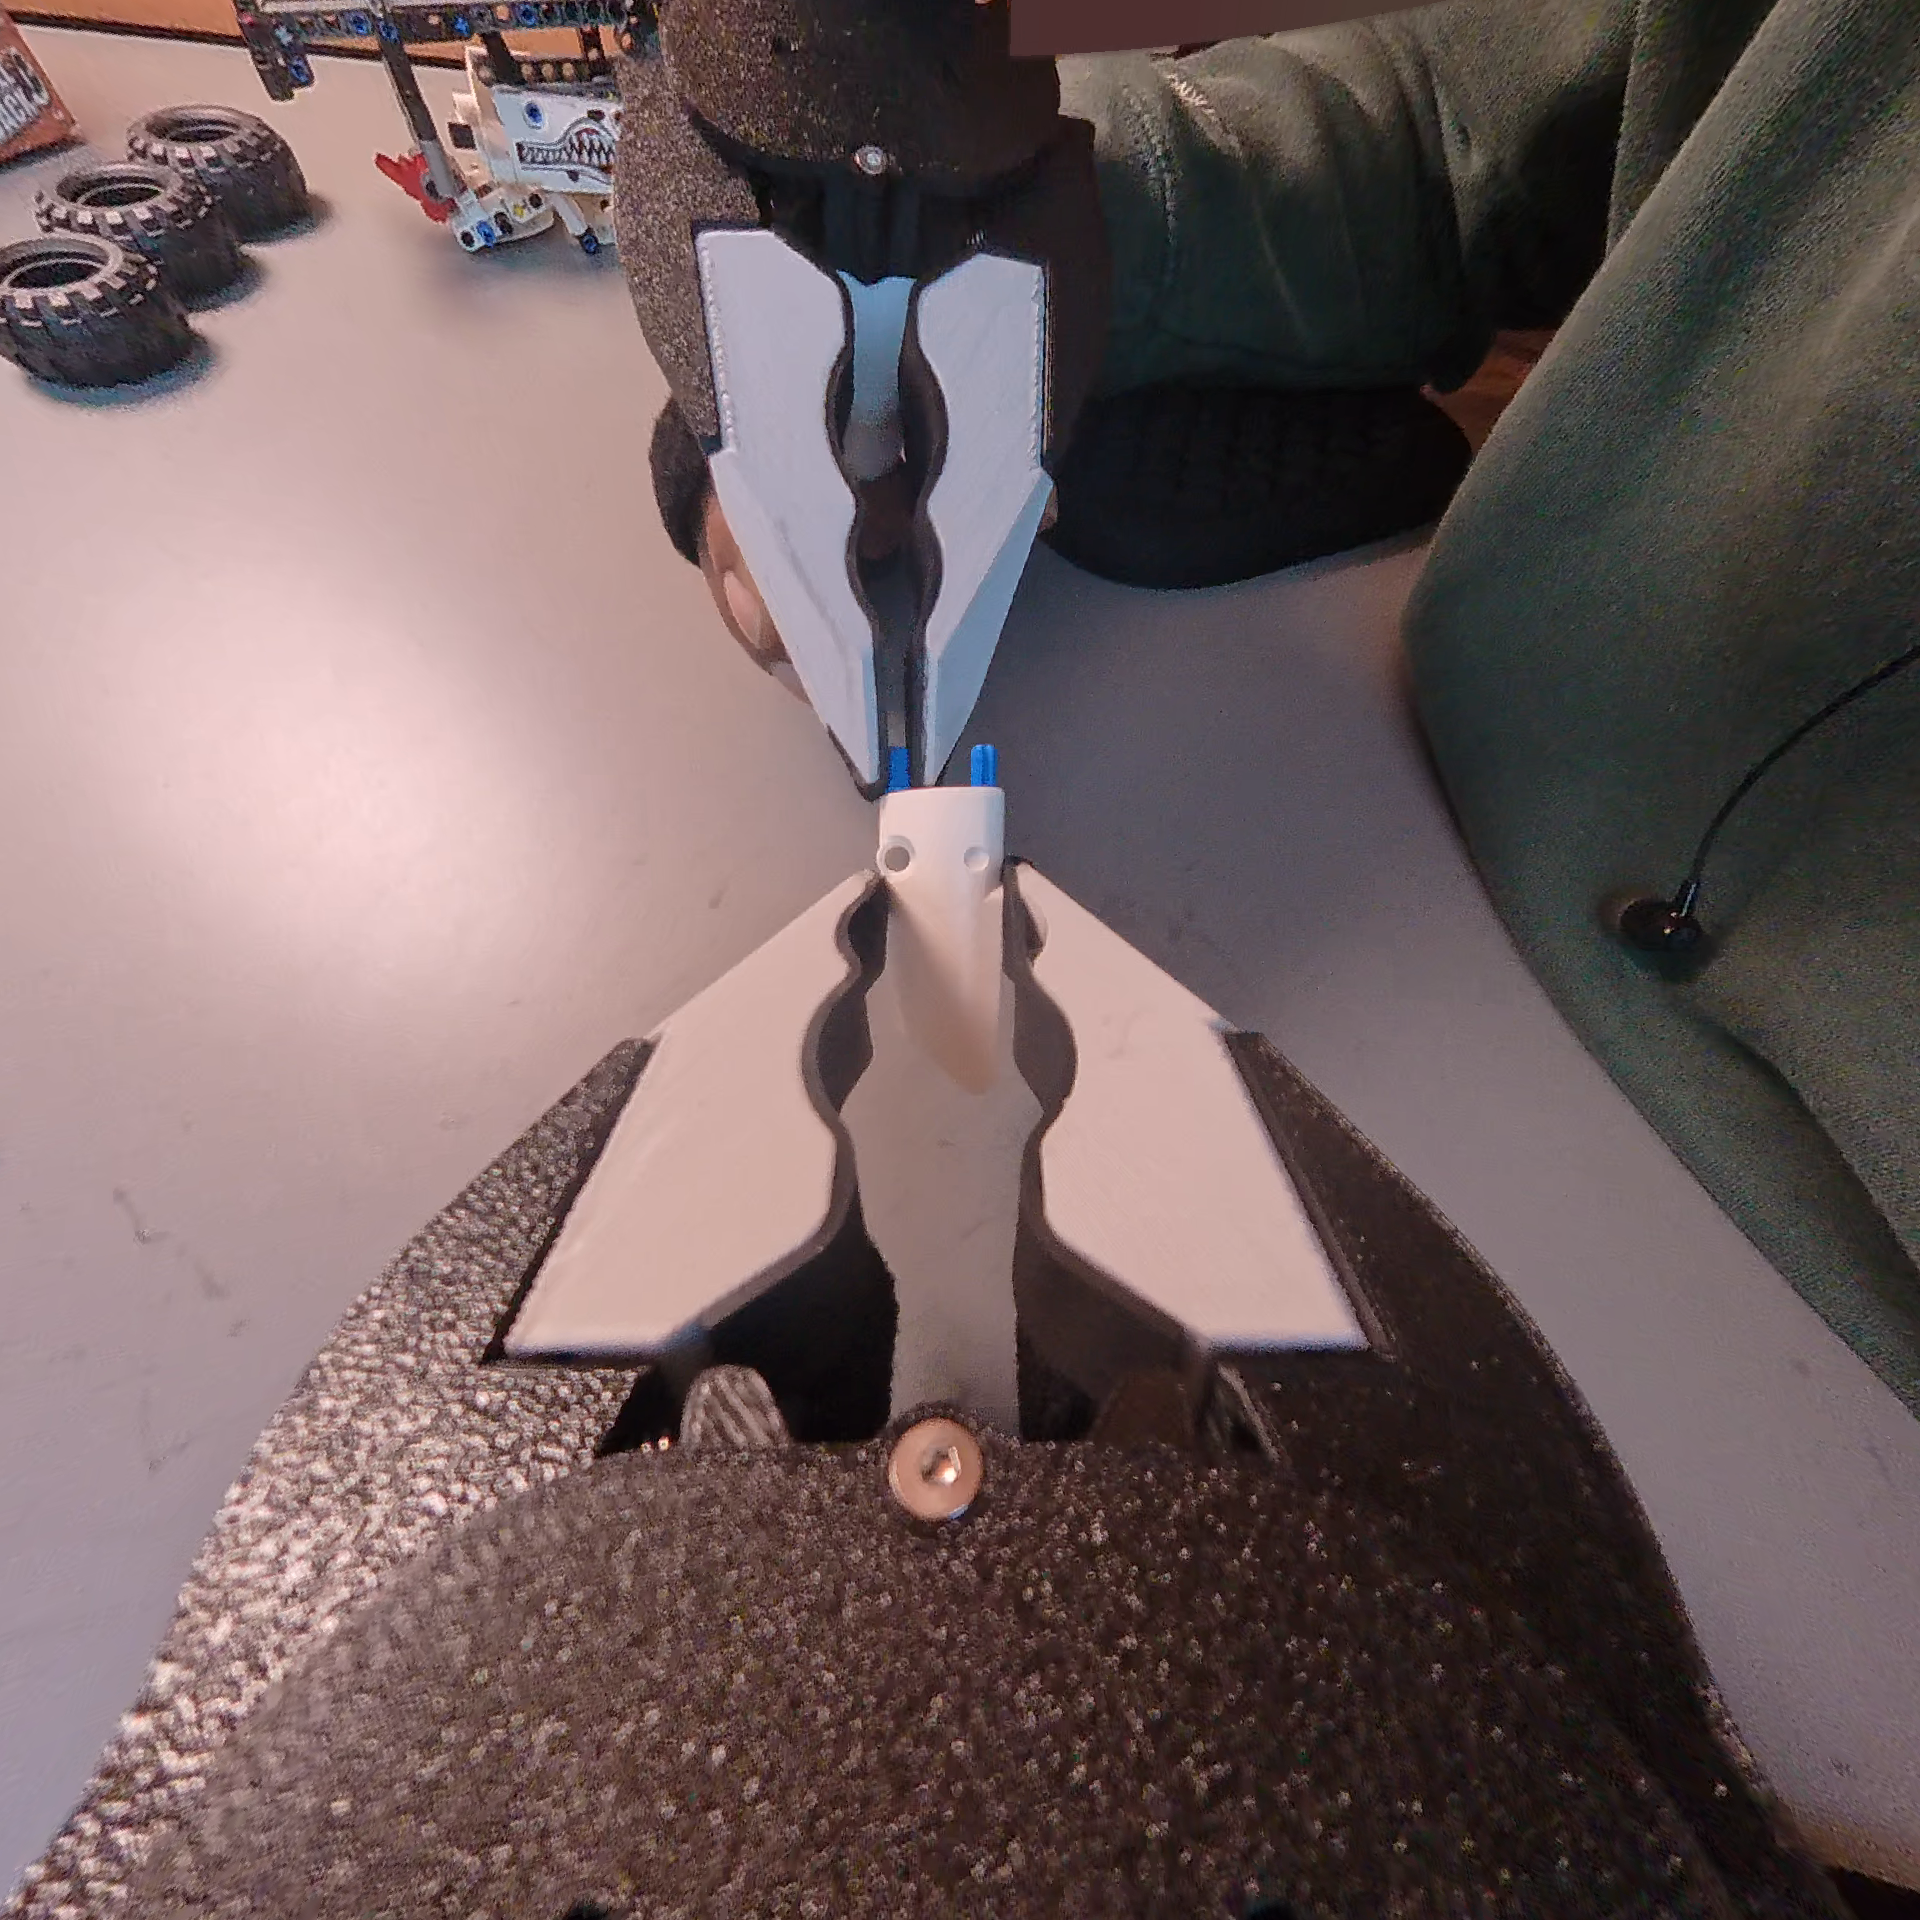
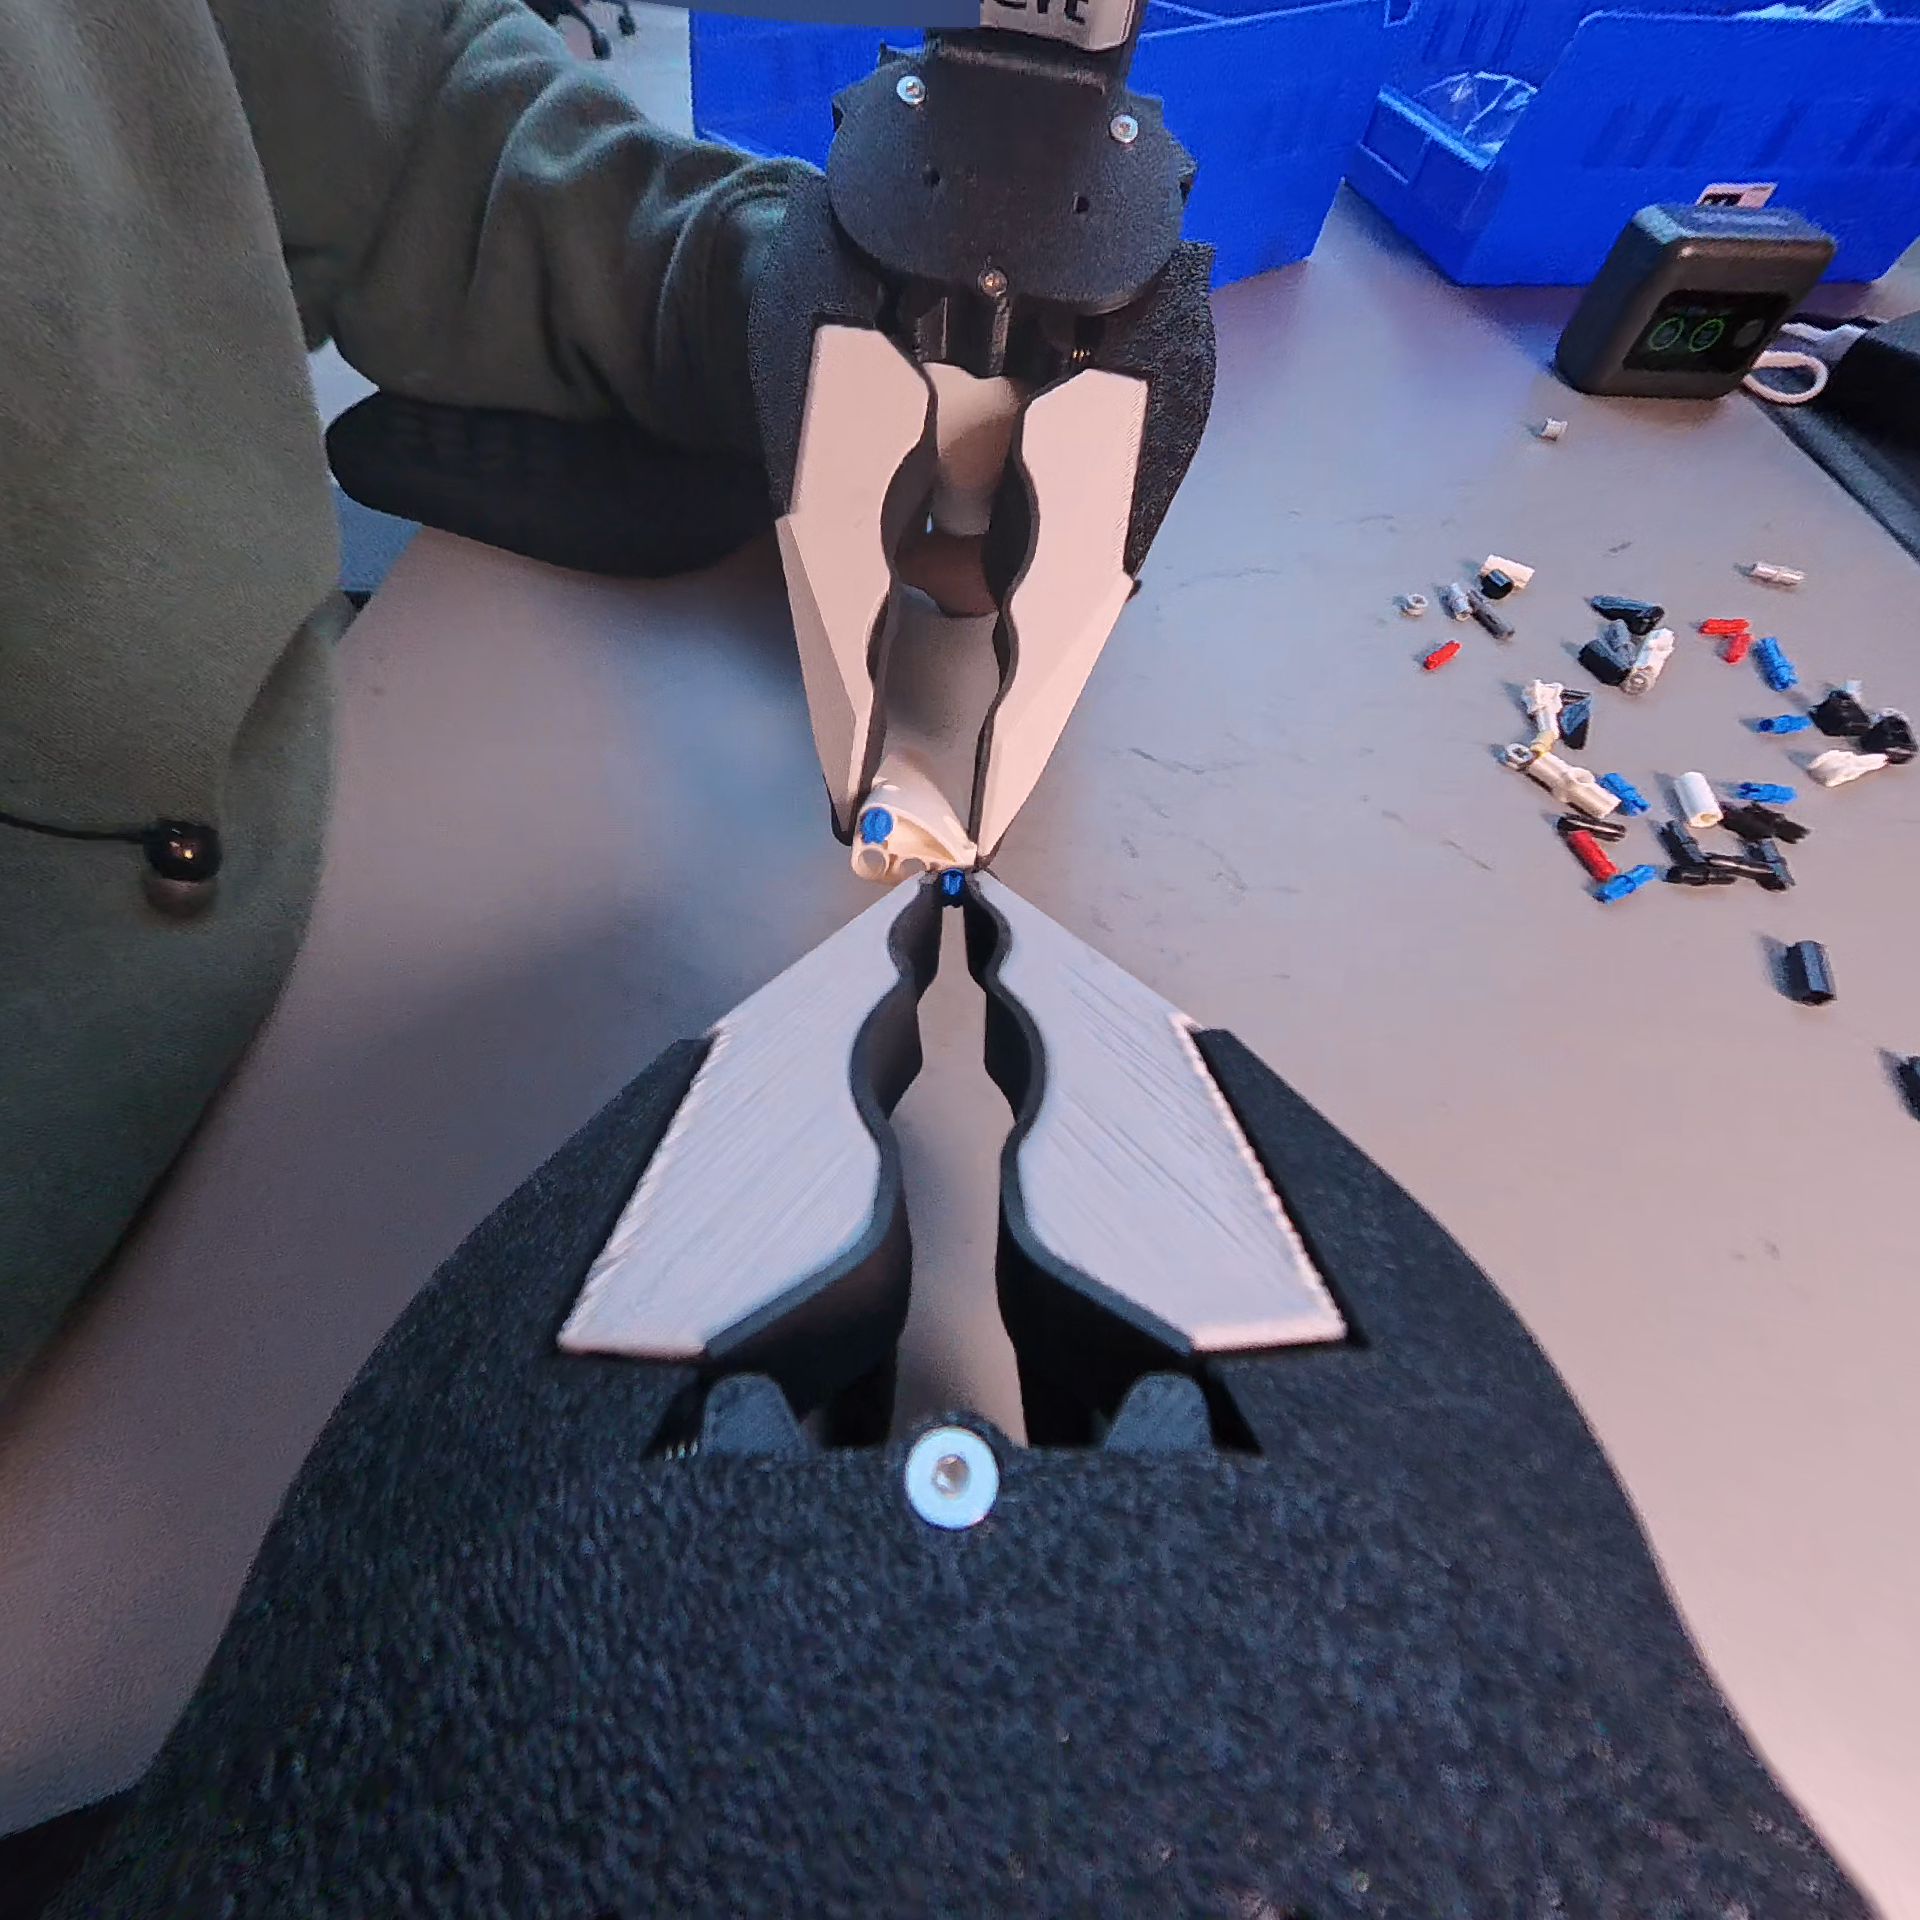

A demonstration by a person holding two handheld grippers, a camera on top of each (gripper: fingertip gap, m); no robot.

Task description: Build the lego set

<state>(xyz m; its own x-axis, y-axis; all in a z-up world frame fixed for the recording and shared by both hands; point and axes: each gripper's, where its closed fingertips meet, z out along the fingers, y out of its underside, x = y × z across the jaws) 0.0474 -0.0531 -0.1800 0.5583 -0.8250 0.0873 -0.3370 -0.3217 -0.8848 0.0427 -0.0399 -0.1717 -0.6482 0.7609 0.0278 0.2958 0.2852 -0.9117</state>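
Left gripper [image 1: 940, 883] clamping white curved piece [image 1: 940, 935], right gripper [image 2: 951, 888] pinching blue pin [image 2: 951, 886] at twelve o'clock: pressing in dead straight, no twisting.

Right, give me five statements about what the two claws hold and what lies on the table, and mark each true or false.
1. The left claw grips a white curved piece. True.
2. The right claw is wide open and empty. False: it is pinched shut on a blue pin.
3. A second blue pin already sticks out of the white piece. True.
4. Three black tyres are mounted on the white model. False: they lie loose on the table beside it.
5. Small loose parts are all inside the blue bins. False: they are scattered on the table.
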